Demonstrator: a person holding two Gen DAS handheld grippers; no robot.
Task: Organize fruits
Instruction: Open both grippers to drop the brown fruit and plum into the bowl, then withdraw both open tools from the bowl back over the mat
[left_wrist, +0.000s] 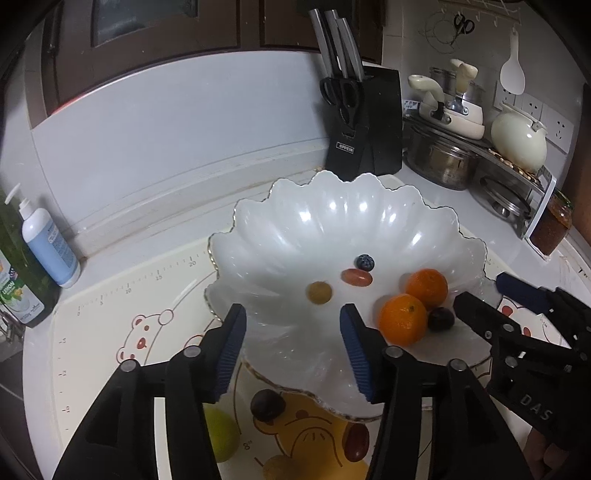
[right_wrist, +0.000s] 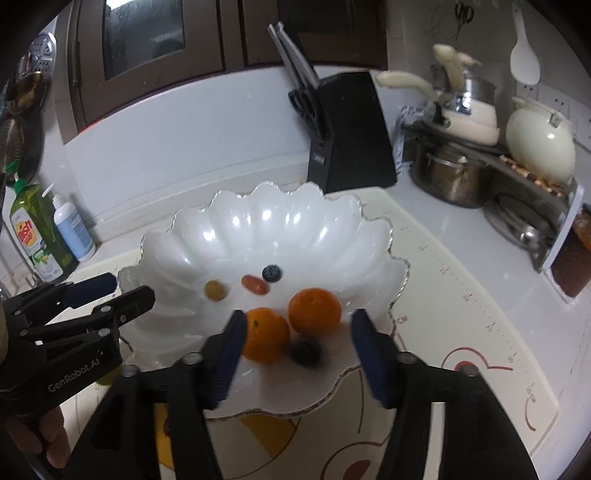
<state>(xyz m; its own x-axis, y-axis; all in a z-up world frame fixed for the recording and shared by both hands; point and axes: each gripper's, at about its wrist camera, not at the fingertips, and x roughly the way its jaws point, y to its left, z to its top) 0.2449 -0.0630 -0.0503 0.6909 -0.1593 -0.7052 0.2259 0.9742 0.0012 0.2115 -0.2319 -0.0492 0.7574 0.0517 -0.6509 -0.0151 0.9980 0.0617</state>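
Blue-padded fingers of the left gripper (left_wrist: 291, 350) stand apart over the near rim of the scalloped white bowl (left_wrist: 280, 221), with nothing between them. Below that rim, on the printed mat (left_wrist: 96, 332), lie a green fruit (left_wrist: 219, 435), a dark plum (left_wrist: 267, 404), a red grape tomato (left_wrist: 355, 442) and a yellowish fruit (left_wrist: 279, 467).

Inside the bowl, left to right, sit a yellow-green grape (left_wrist: 318, 292), a red oblong tomato (left_wrist: 356, 277) touching a blueberry (left_wrist: 365, 262) behind it, then two oranges (left_wrist: 403, 319) touching each other with a dark plum (left_wrist: 440, 319) against them.

At the bowl's right side the right gripper (right_wrist: 295, 349) hangs with its jaws apart; the blurred plum lies in the bowl beneath the gap, untouched by the pads, beside the nearer orange.

Behind stand soap bottles (left_wrist: 50, 247), a black knife block (left_wrist: 364, 122), and stacked pots (left_wrist: 443, 158).
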